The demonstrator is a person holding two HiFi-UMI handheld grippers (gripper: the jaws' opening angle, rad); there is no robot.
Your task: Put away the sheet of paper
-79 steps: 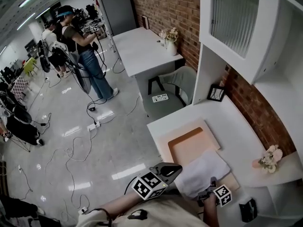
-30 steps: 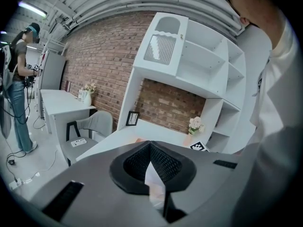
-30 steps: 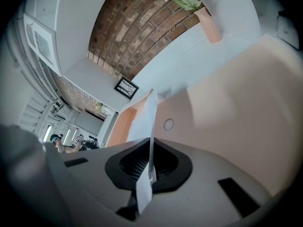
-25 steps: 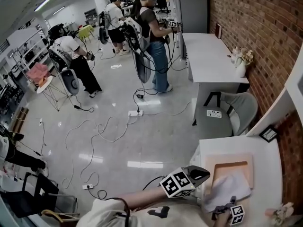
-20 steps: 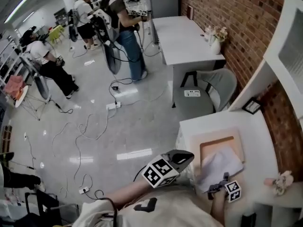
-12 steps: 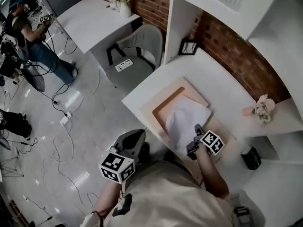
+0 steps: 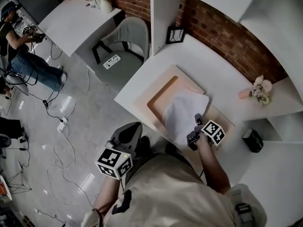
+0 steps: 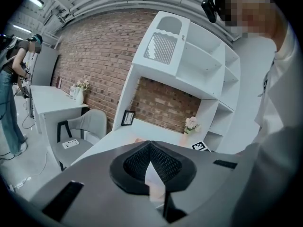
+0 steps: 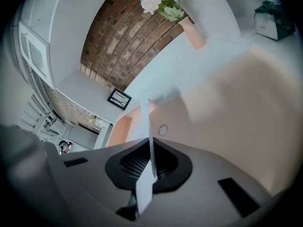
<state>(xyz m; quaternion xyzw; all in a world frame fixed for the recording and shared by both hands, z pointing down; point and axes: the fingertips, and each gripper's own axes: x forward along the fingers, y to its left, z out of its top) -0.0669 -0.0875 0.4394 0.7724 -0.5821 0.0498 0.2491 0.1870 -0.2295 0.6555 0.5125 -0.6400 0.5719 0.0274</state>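
The white sheet of paper (image 7: 183,113) lies partly curled over the peach desk mat (image 7: 158,91) on the white desk (image 7: 222,77). My right gripper (image 7: 193,135) is shut on the sheet's near edge. In the right gripper view the sheet (image 9: 147,126) stands edge-on, pinched between the jaws of the right gripper (image 9: 150,160). My left gripper (image 7: 129,132) hangs off the desk's front corner, over the floor. In the left gripper view the left gripper (image 8: 150,161) has its jaws closed with nothing in them.
A flower vase (image 7: 258,90) and a dark box (image 7: 253,140) stand on shelves at the right. A picture frame (image 7: 175,34) leans at the desk's back. A grey chair (image 7: 124,39) and another desk (image 7: 78,20) are at the left. Cables cross the floor.
The head view has swung from the room and floor back onto the desk. The right gripper has kept hold of the sheet over the mat. The left gripper stays beside the desk corner.
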